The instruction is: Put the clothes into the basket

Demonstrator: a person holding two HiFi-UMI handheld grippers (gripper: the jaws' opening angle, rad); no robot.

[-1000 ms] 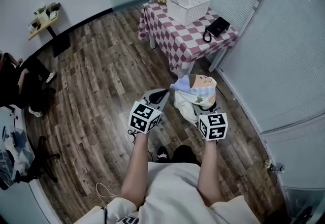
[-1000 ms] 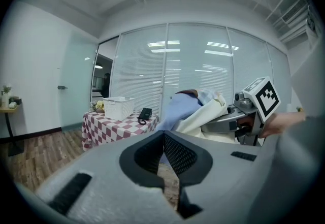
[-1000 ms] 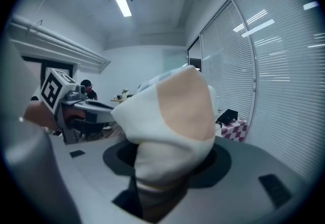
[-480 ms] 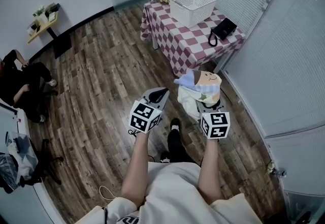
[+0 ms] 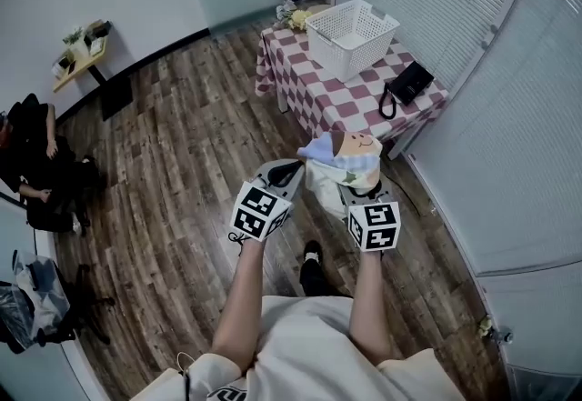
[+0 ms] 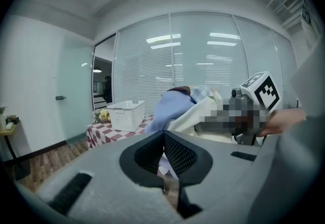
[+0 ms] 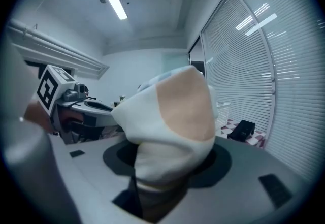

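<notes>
My right gripper (image 5: 351, 190) is shut on a bundle of clothes (image 5: 344, 163): white and pale blue cloth with a tan patch and a smiling face. The same bundle (image 7: 170, 121) fills the right gripper view and hides the jaws. My left gripper (image 5: 284, 174) is beside it at the same height, shut and with nothing in it; its pads (image 6: 177, 153) meet. The white slatted basket (image 5: 353, 37) stands on the red-and-white checkered table (image 5: 320, 99) ahead, apart from both grippers. In the left gripper view the basket (image 6: 126, 115) is at the left, the clothes (image 6: 175, 108) at the right.
A black handset-like object (image 5: 409, 83) and a bunch of flowers (image 5: 296, 19) also lie on the table. Glass walls with blinds run along the right. A small wall shelf (image 5: 80, 43) and a seated person (image 5: 41, 163) are at the far left, across the wooden floor (image 5: 182, 145).
The table and basket have come nearer and lower in the head view as the person steps forward. The clothes remain in the right gripper; both grippers keep their places.
</notes>
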